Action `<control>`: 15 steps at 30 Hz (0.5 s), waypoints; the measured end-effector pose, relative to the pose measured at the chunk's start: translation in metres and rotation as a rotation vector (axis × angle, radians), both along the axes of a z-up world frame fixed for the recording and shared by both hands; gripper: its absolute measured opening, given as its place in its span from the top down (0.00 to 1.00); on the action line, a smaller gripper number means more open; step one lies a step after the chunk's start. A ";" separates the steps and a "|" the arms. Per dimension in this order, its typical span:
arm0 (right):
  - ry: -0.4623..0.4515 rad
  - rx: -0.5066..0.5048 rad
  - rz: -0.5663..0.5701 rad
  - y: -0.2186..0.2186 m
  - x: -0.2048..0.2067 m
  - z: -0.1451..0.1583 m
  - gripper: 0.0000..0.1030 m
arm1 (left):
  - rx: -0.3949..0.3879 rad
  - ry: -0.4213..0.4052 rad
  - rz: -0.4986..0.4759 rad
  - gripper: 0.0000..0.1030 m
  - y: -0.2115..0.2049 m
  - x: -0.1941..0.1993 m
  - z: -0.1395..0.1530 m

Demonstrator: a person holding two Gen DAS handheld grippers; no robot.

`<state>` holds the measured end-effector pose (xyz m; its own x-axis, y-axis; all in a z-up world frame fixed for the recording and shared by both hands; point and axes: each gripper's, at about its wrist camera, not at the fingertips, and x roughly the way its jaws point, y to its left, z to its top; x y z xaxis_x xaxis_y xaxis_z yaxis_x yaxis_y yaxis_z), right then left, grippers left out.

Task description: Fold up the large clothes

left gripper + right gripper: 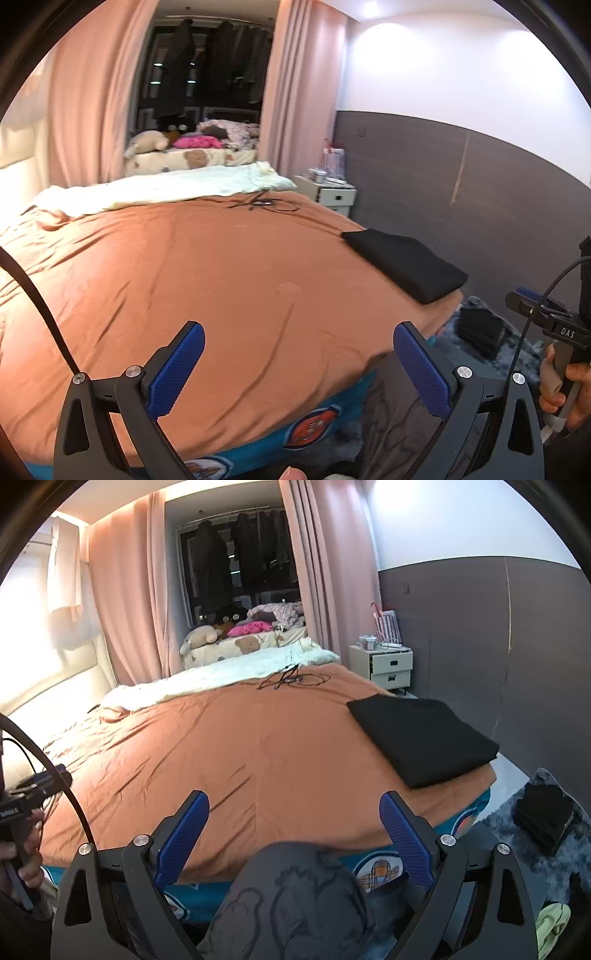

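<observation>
Grippers first: I have the left gripper (297,363) and the right gripper (295,830) both spread wide and empty, hanging above the near edge of the bed (258,746). One black garment (424,734) lies folded flat at the bed's right corner, away from both grippers. On the rug (517,819) to the right sits a dark pile (543,818), which I judge to be the next clothes, though I cannot tell what pieces are in it. My reading is that one fold is finished and a fetch is due. To do it well I would reach the right gripper down to the pile, pinch a single top layer near an edge, lift slowly so only one piece comes, then spread it flat on the orange cover, clear of the cables (291,679) farther up.
</observation>
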<state>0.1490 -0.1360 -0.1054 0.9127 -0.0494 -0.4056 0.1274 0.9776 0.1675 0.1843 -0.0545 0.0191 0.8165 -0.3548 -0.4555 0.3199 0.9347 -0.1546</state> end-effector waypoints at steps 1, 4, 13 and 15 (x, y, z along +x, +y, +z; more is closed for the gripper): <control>0.001 -0.007 0.000 0.004 0.001 0.000 0.10 | 0.006 -0.003 0.016 0.00 0.003 -0.004 -0.003; 0.004 -0.007 0.014 0.012 0.007 -0.005 0.10 | 0.007 -0.006 0.049 0.00 0.011 -0.014 -0.012; -0.003 0.011 0.031 0.023 0.015 -0.029 0.10 | 0.000 0.005 0.129 0.00 0.027 -0.038 -0.045; 0.005 0.021 0.025 0.021 0.019 -0.032 0.10 | 0.024 0.016 0.128 0.00 0.024 -0.038 -0.052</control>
<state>0.1675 -0.1153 -0.1373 0.9116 -0.0177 -0.4106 0.1035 0.9768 0.1877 0.1460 -0.0302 -0.0331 0.8472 -0.2370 -0.4756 0.1956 0.9713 -0.1356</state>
